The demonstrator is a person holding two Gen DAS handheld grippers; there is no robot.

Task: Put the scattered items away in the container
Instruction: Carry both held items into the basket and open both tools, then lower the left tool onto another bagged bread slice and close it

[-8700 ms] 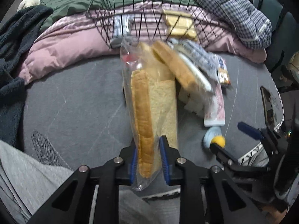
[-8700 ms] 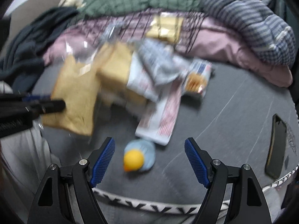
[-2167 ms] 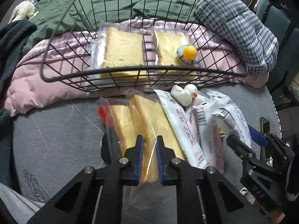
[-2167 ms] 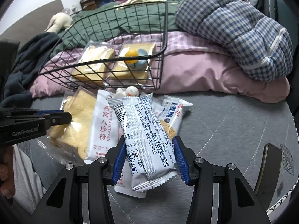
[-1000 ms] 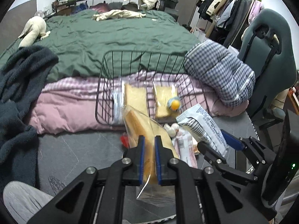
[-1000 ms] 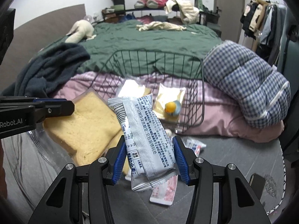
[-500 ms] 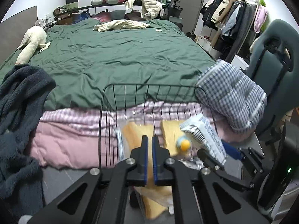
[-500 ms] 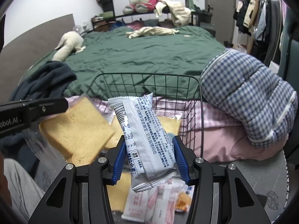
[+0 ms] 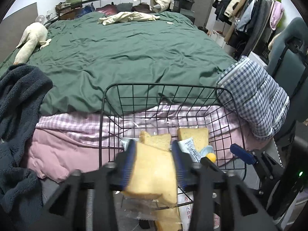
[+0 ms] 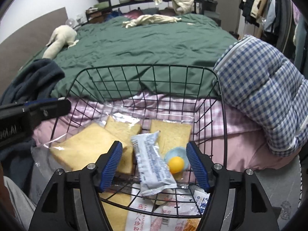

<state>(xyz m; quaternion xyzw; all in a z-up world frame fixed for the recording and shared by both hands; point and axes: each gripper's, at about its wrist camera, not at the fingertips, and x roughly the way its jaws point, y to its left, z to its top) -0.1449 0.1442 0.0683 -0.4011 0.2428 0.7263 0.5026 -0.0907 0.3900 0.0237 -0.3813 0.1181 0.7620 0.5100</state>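
A black wire basket (image 9: 163,85) (image 10: 146,66) rests on pink bedding. My left gripper (image 9: 154,163) is open above its near rim; a bagged bread slice (image 9: 154,171) (image 10: 80,152) lies between its spread fingers, dropping into the basket. My right gripper (image 10: 154,165) is open; the grey-white snack packet (image 10: 152,163) lies loose in the basket just beyond it. Two more bagged bread slices (image 10: 171,132) and a blue-and-yellow toy duck (image 10: 176,160) lie inside.
Several snack packets (image 10: 163,215) and more bread lie on the grey mat under the basket's near rim. A checked blue cushion (image 10: 265,96) sits right, a dark fleece (image 9: 17,104) left, green bed (image 9: 125,53) behind. A grey chair (image 9: 290,61) stands far right.
Both grippers rose to the basket and opened. The left let go of the bagged bread and the right let go of the snack packet, which now lies in the basket.
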